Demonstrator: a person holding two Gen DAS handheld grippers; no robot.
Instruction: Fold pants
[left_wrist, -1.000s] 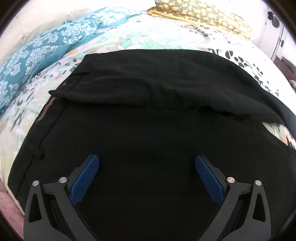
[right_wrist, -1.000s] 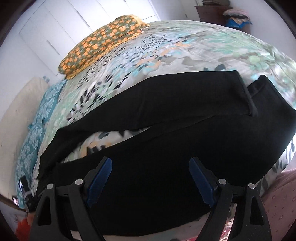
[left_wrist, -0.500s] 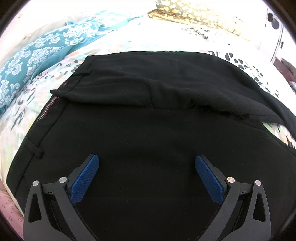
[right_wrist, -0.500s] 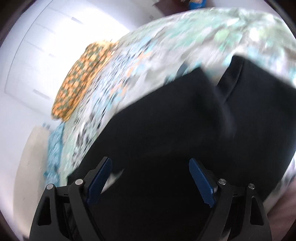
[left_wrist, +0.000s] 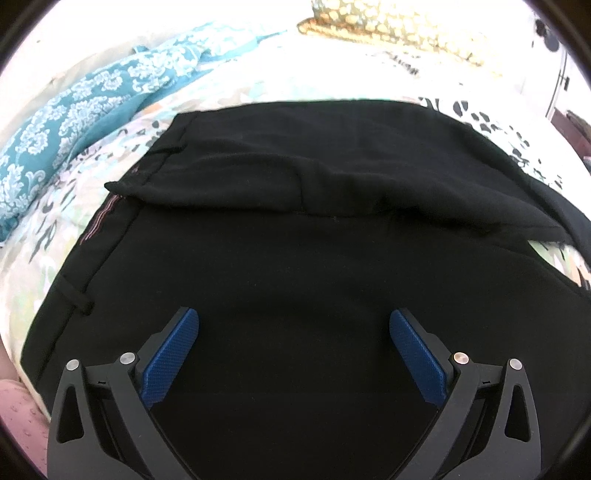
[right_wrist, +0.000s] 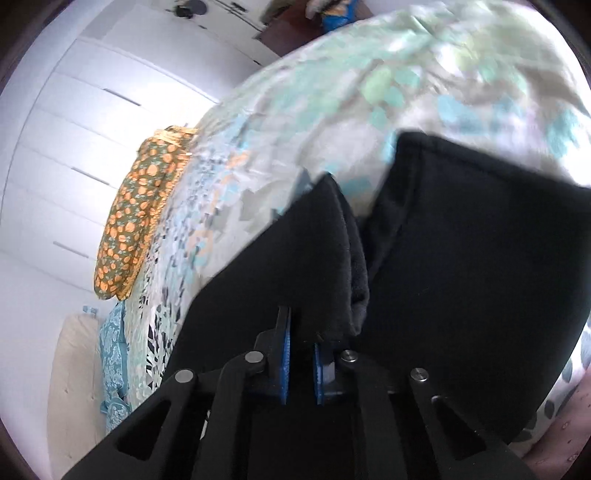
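Black pants (left_wrist: 295, 229) lie spread on the floral bedspread (left_wrist: 258, 85), waistband to the left, one leg folded over the near one. Left gripper (left_wrist: 293, 354) hangs over them, jaws wide apart — nothing between. Right gripper (right_wrist: 301, 365) has just closed, pinching a leg hem (right_wrist: 332, 266) — an orange-patterned pillow (right_wrist: 136, 221) lies far left.

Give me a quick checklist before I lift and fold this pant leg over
1. Right hand-held gripper clamped on fabric: ok, its jaws have just closed on the hem edge of the black pants.
2. Both layers of that leg caught: cannot tell.
3. Left hand-held gripper ready: not ok, open above the waist area, holding nothing.
4. Waistband flat: not ok, one corner is flipped over.
5. Landing area on the bedspread free: ok in what shows.
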